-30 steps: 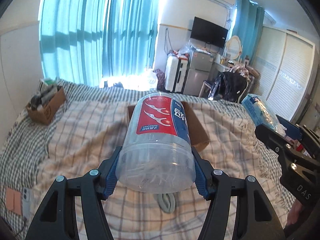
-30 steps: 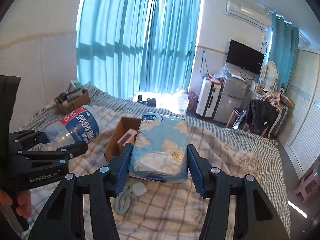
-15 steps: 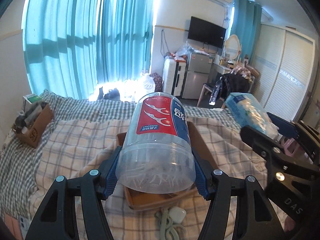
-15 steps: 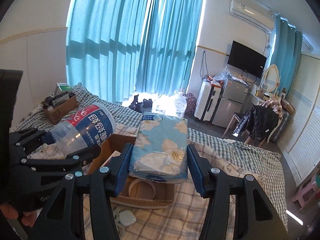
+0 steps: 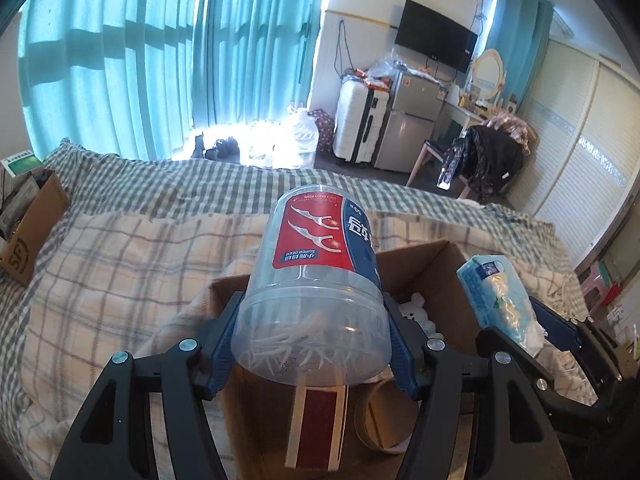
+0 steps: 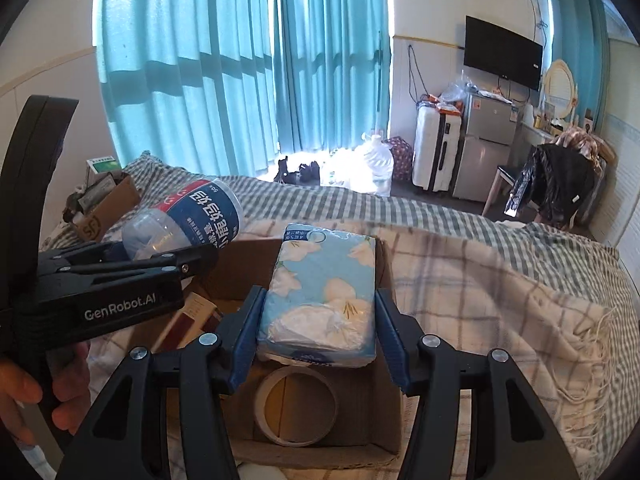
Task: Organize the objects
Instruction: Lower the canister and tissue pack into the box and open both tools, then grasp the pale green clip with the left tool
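The cardboard box point(image 6: 384, 264) sits open-topped on the bed point(image 6: 500, 280), serving as the collection point for loose items. It holds a roll of tape point(image 6: 296, 404) lying flat on the floor of the box, a dark red and white carton point(image 5: 320, 424) beside it, and a small white soft toy point(image 5: 416, 312) toward the far side.

The left gripper point(image 5: 312, 344) pinches a clear plastic jar point(image 5: 316, 292) of dental floss picks, with one blue pad on each side of the jar's wide end. The jar is carried on its side, lid end pointing away, directly above the near-left part of the box. This grip across the diameter keeps the round body from rolling out.

The right gripper point(image 6: 316, 328) pinches a pack of tissues point(image 6: 320, 296) across its short sides, flat face up, above the middle of the box and over the roll of tape. The soft pack dents slightly under the pads.

Both items hang over the opening and are not yet released. Judgement: the step in hand is lowering and dropping each into free space in the box.

A second cardboard box point(image 5: 32, 232), already filled, stands well apart at the bed's far-left edge. Curtains point(image 5: 160, 60) close the window behind.
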{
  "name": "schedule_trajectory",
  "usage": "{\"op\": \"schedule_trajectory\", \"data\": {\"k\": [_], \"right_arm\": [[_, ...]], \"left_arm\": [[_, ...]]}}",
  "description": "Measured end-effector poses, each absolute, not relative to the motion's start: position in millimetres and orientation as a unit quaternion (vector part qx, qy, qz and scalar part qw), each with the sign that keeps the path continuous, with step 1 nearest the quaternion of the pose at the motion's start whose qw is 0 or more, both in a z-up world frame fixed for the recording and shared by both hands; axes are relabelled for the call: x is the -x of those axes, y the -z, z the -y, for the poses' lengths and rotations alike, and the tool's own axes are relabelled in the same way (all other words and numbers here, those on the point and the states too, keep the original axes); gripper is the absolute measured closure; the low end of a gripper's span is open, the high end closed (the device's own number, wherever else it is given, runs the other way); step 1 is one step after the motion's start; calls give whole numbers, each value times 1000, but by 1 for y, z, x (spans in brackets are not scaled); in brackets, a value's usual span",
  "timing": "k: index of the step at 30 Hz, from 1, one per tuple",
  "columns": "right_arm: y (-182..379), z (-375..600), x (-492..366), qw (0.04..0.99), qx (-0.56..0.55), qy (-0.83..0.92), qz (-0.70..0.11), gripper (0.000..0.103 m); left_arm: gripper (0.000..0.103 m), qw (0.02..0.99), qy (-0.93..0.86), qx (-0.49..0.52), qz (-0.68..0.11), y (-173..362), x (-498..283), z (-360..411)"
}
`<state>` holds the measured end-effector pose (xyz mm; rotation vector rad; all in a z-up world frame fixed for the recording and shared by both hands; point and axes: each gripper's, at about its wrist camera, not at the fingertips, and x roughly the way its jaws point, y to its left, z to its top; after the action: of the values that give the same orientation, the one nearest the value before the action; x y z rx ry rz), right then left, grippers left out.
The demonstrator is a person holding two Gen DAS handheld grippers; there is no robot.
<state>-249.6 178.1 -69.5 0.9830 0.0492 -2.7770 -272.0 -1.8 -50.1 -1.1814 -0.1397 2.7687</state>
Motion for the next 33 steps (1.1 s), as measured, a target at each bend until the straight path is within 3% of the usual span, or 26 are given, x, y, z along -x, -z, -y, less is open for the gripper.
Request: {"op": "schedule_trajectory", "data": {"k": [2,4,5,6,7,18,22,28,33], "right_arm": [[73,-189,250,91,-333,939,2,45],[66,-200,242,79,-319,944,30,28],[61,-203,235,76,-307,948,36,20],[55,-205,230,78,-299,950,40,18],[46,-209,224,78,-295,951,40,18],[-51,-223,121,56,-250,966,29,18],[-82,-222,64,59,-240,969,11,18],[-93,-201,9,61,-238,969,-39,18],[-70,-198,-18,69,-246,965,-49,18]], "left_arm": [[38,74,-917,390,46,51,272,-6],[33,76,-918,387,41,51,269,-13],[29,79,-918,386,37,50,268,-15],[21,82,-921,381,32,46,263,-16],[15,76,-923,375,28,41,259,-14],[0,38,-948,316,-6,-51,147,13],[0,35,-956,290,-29,-75,95,10],[0,27,-956,288,-42,-69,44,9],[0,23,-950,313,4,-35,25,22]]}}
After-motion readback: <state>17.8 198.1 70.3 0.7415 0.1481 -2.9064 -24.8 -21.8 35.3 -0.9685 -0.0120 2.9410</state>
